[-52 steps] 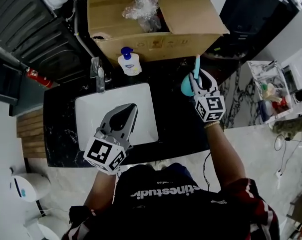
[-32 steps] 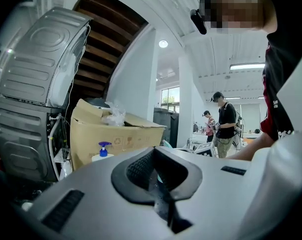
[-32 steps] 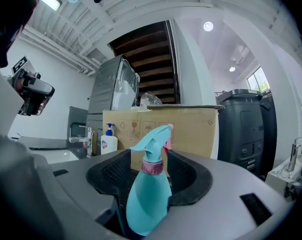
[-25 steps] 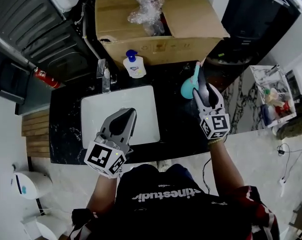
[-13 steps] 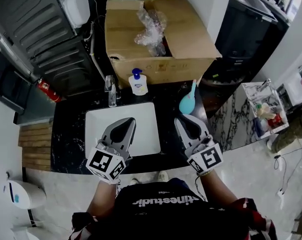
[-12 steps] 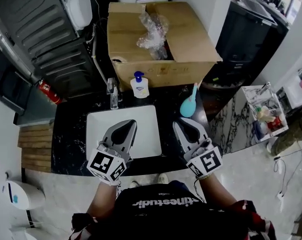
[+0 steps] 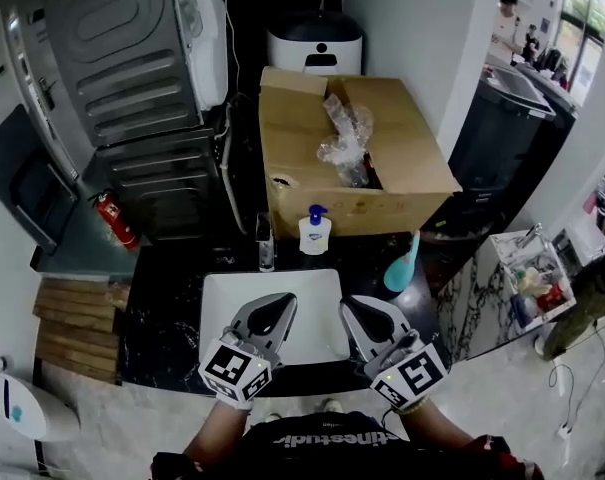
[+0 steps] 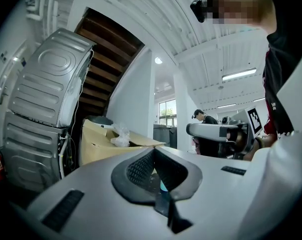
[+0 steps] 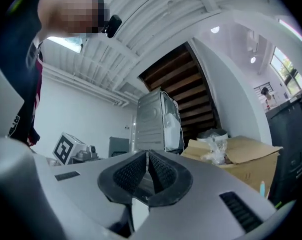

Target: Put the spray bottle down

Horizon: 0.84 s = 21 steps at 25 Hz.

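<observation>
Bottle (image 7: 402,266) stands on desk (image 7: 162,313). Left hand-held gripper (image 7: 272,313) and right hand-held gripper (image 7: 362,313) are clenched, empty. Risk: a right-side sideswipe could topple the bottle.

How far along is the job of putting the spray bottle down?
Done: the spray bottle stands on the black counter, right of the sink, with neither hand-held gripper touching it. In hand: nothing; the left hand-held gripper and the right hand-held gripper are both shut and empty near the counter's front edge. Left: nothing that I can see.
</observation>
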### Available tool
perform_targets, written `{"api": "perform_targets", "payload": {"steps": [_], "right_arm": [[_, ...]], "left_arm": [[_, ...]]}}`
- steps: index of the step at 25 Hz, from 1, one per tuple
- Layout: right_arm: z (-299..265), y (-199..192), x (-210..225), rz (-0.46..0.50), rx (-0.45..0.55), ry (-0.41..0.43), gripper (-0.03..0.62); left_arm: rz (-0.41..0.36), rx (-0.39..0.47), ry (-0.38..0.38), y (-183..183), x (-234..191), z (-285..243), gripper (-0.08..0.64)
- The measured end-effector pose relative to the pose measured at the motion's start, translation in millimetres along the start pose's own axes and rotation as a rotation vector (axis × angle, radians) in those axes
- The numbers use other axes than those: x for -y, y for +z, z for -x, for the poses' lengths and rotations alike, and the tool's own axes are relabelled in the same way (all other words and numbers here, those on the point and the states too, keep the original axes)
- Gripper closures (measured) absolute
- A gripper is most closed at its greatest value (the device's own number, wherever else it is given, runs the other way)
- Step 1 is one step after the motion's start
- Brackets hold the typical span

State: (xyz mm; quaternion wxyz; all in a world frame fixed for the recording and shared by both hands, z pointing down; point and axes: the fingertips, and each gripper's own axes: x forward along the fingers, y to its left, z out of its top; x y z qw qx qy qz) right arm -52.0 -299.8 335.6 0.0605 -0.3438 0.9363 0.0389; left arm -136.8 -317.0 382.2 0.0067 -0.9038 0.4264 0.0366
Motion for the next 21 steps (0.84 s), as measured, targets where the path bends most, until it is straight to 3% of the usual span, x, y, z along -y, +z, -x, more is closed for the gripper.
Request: {"api": "perform_targets", "payload": {"steps": [21], "right_arm": [[1.1,-2.3,2.5,0.009,-0.076,-0.070,0.545]], "left_arm": [[-0.020,0.001,-0.081,5.0,5.9,-6.1,0.545]]}}
